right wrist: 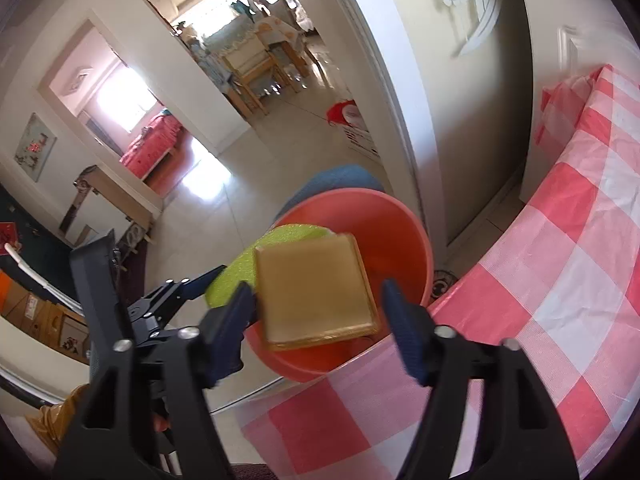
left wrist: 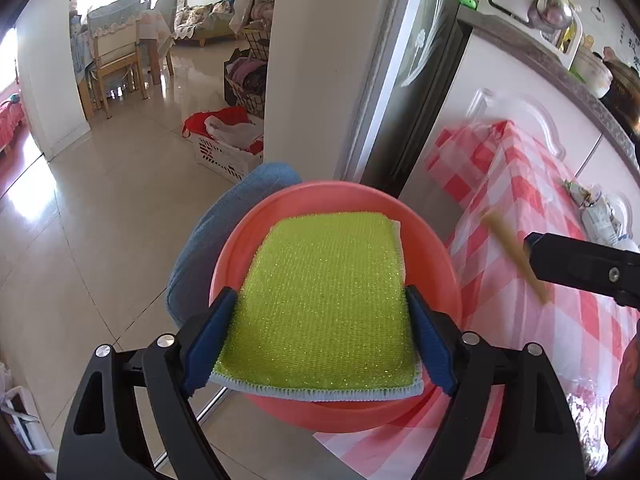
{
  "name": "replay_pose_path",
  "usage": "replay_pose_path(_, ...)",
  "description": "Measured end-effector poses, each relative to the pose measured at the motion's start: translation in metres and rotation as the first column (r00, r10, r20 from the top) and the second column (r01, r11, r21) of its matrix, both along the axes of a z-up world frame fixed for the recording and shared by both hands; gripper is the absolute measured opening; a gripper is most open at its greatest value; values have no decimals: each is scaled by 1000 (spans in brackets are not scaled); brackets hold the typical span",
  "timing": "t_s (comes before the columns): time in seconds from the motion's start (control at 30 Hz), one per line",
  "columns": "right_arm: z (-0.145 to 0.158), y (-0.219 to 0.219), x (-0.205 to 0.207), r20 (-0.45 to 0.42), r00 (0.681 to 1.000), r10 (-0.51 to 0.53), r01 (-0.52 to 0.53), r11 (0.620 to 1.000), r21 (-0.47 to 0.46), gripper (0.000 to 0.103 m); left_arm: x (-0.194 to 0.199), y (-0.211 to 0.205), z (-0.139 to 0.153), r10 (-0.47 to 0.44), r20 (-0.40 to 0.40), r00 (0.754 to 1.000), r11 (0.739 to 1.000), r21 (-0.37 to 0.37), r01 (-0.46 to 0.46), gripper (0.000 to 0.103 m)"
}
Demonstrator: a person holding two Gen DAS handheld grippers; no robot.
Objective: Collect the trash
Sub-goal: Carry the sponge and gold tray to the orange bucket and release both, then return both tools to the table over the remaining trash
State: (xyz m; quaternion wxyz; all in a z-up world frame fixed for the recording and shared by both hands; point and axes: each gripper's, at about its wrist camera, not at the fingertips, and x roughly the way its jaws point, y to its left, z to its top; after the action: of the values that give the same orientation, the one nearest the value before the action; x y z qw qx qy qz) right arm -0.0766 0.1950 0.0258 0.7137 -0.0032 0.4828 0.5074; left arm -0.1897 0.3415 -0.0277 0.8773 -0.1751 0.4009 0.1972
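Left claw nearest the lens, blue pads clamped on both long edges of a green scouring sponge. Sponge is flat, white-stitched hem facing the camera, held above the coral plastic basin. Basin sits at the left edge of the surface, covered by a red-and-white checked cloth, and overhangs that edge. Blue cloth bunched just behind the basin on its far left side.

Right claw: jaws spread, nothing pinched. A flat tan square packet is between its fingers and over the basin; motion-blurred, and I cannot tell whether it touches the left pad or hangs free. In the left wrist view the same packet shows edge-on as a blurred tan strip just left of the right claw's finger.

From the right wrist view the sponge sits left of the packet, partly hidden behind it, with the left claw gripping it.

Other trash: crumpled wrapper lying on the far right of the surface. Foil at the near right edge.

Background: tiled floor, white crate with red and white bags by the pillar, dining chair far left.
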Motion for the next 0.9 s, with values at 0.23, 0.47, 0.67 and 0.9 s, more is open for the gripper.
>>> replay_pose_path(0.23, 2, -22, 5, 5, 998, -58, 58, 998, 40, 80, 1, 3, -4, 22, -34, 999, 1000, 21, -21, 90)
replay_pose_path(0.47, 12, -60, 5, 73, 987, -144, 138, 988, 75, 90, 0, 6, 5, 42, -7, 999, 999, 29, -42, 90)
replay_pose_path(0.67, 18, -101, 11, 67, 972, -224, 216, 971, 105, 93, 5, -4, 17, 17, 30, 999, 1000, 15, -17, 90)
replay_pose_path(0.9, 31, -132, 17, 85, 952, -294, 279, 947, 156, 93, 15, -31, 36, -55, 88, 995, 998, -1, 55, 90)
